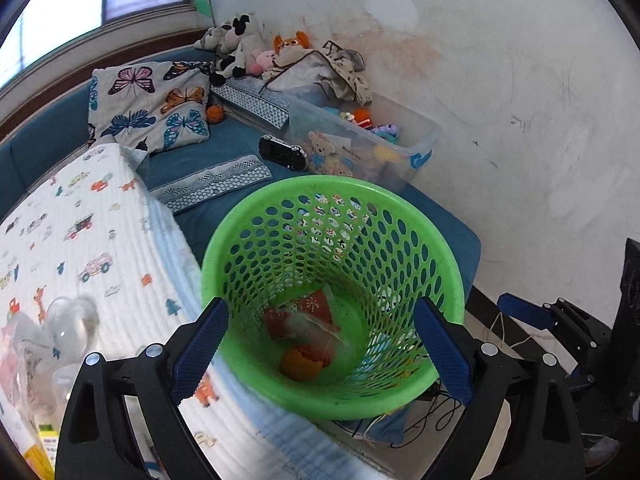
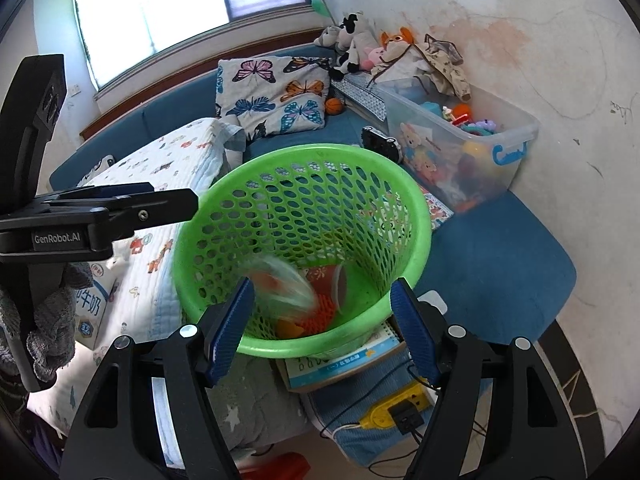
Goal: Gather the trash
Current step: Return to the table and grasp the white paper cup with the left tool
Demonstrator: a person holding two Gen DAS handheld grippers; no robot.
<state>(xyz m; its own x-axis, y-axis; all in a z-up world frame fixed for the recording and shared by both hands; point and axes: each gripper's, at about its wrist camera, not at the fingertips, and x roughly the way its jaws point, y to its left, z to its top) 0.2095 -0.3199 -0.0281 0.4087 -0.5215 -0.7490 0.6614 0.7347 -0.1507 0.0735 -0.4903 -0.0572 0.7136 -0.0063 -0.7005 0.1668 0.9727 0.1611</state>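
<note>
A green mesh basket point(image 1: 256, 224) stands on the bed. At its bottom lie a red wrapper point(image 1: 310, 304), clear plastic and an orange scrap point(image 1: 300, 364). My left gripper point(image 1: 322, 354) hangs open over the near rim, holding nothing. In the right wrist view my right gripper point(image 2: 324, 332) is open above the basket point(image 2: 304, 160). A blurred clear-and-red wrapper point(image 2: 280, 284) is loose in the air between the fingers, inside the basket. The left gripper point(image 2: 120, 208) reaches in from the left, held by a gloved hand point(image 2: 52, 320). Crumpled clear plastic point(image 1: 72, 320) lies on the quilt.
A milk carton point(image 2: 94, 308) lies on the car-print quilt point(image 1: 80, 220). A clear toy bin point(image 1: 360, 140), a butterfly pillow point(image 1: 152, 104) and plush toys point(image 1: 240, 40) sit behind the basket. A book point(image 2: 344, 364) and a yellow power strip point(image 2: 392, 412) with cables lie below.
</note>
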